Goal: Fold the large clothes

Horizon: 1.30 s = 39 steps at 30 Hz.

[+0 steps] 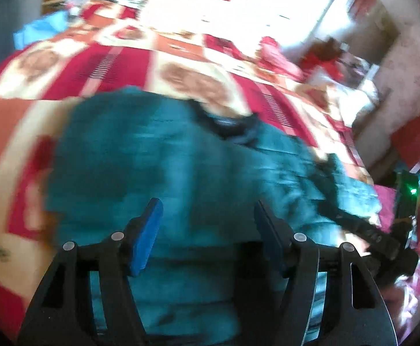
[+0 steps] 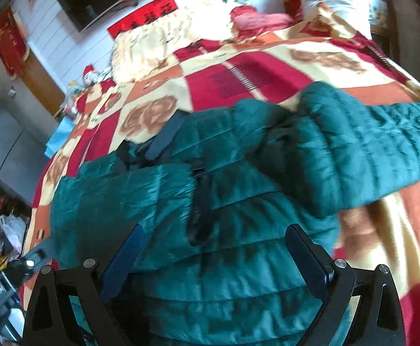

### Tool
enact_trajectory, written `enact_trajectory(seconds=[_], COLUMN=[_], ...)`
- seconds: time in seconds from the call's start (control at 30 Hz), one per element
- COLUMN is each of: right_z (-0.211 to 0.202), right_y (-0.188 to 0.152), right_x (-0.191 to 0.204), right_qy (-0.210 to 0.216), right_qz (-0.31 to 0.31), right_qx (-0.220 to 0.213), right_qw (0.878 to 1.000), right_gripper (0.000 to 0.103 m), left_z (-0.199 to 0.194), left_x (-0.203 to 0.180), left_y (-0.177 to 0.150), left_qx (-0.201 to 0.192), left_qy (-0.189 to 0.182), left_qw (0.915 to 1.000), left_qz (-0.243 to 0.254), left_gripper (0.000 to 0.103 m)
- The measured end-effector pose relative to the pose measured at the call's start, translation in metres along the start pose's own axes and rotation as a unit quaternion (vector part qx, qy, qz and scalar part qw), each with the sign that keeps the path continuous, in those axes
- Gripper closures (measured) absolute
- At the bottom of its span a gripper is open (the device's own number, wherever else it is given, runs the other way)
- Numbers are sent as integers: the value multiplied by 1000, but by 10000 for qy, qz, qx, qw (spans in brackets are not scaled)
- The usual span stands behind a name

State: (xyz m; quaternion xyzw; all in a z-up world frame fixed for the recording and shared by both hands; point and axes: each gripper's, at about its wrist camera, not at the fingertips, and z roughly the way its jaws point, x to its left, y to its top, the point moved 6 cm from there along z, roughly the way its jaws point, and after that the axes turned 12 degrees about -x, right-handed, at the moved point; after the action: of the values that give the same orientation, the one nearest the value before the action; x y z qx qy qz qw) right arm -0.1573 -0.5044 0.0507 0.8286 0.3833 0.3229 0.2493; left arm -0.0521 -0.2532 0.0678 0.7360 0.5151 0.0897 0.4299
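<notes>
A teal quilted puffer jacket (image 2: 238, 207) with a dark collar lies on a bed covered by a red, orange and cream blanket (image 2: 253, 66). One sleeve (image 2: 360, 144) stretches out to the right. In the blurred left wrist view the jacket (image 1: 158, 155) fills the middle. My left gripper (image 1: 207, 225) is open above the jacket, holding nothing. My right gripper (image 2: 214, 256) is open above the jacket's lower body, holding nothing. The other gripper (image 2: 5, 282) shows at the lower left of the right wrist view.
Pillows (image 2: 337, 3) and a pink bundle (image 2: 256, 17) lie at the bed's head. A light blue cloth (image 1: 39, 28) sits at the bed's far edge. Bags (image 2: 11, 227) stand on the floor at left. A wall and red items (image 1: 412, 132) flank the bed.
</notes>
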Motion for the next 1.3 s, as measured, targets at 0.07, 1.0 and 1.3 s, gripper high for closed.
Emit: enact_trajectory(seconds=[0.07,1.0,1.3], right_z=[11,46,6], right_y=[-4,54,32], right_x=[8,-45,19], right_qy=[21,-1718,-136], right_qz=[-97,-939,-1027], right_qx=[93,-635,-578], right_qw=[9999,9786,9929], right_gripper=[5,89,22], left_z=[-8,0,44], left_x=[26,114,85], left_y=[-2,-11,10], left_qx=[-77,-54,-79], left_qy=[332,1206,1313], left_qw=[9994,9907,9907], left_qz=[3,-629,-339], left_gripper=[37,37,37])
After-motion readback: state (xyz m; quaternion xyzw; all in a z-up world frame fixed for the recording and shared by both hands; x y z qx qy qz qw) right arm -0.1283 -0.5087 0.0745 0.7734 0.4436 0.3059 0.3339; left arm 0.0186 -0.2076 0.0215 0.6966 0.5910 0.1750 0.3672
